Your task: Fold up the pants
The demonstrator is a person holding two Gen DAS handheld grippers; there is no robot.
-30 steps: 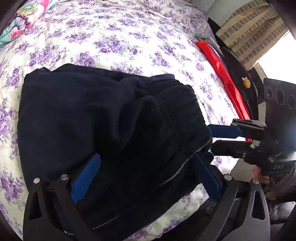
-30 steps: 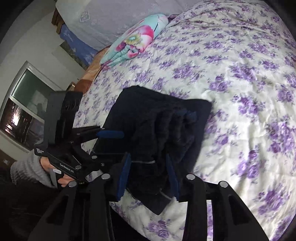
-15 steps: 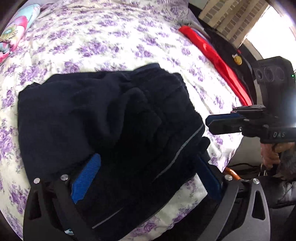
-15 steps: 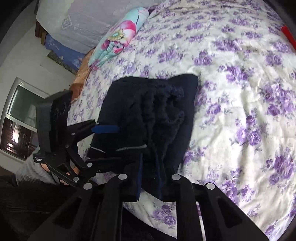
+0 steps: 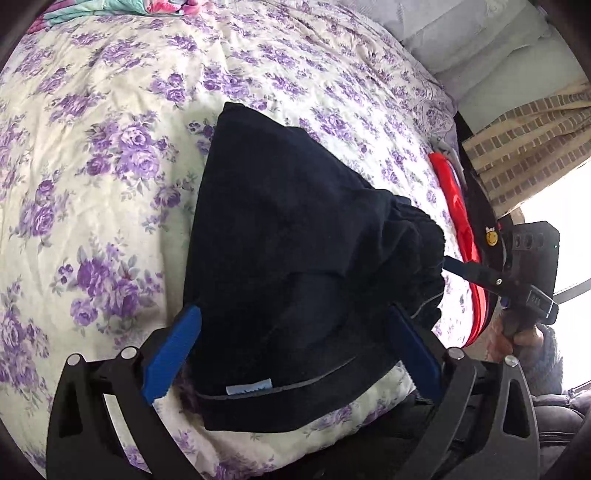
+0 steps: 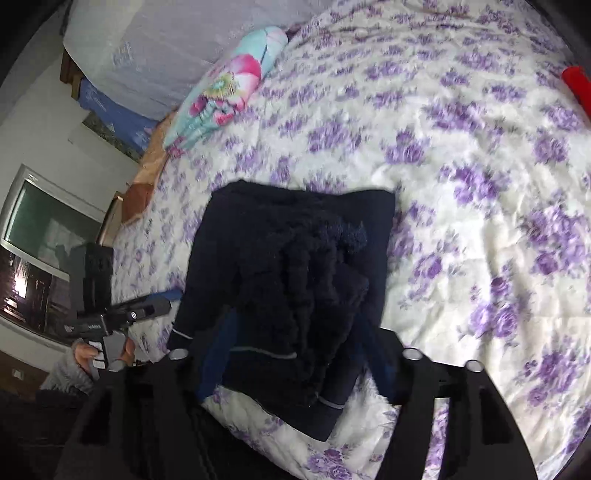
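Pants (image 5: 295, 266) lie folded lengthwise away from both grippers, whose fingers (image 5: 173, 354) stand apart.

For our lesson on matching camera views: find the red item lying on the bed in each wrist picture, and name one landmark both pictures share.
Left wrist view: the red item runs along the bed's right edge, right of the dark pants.
Right wrist view: only its tip shows, at the far upper right edge.
Shared landmark: the colourful floral pillow, top left in the left wrist view.
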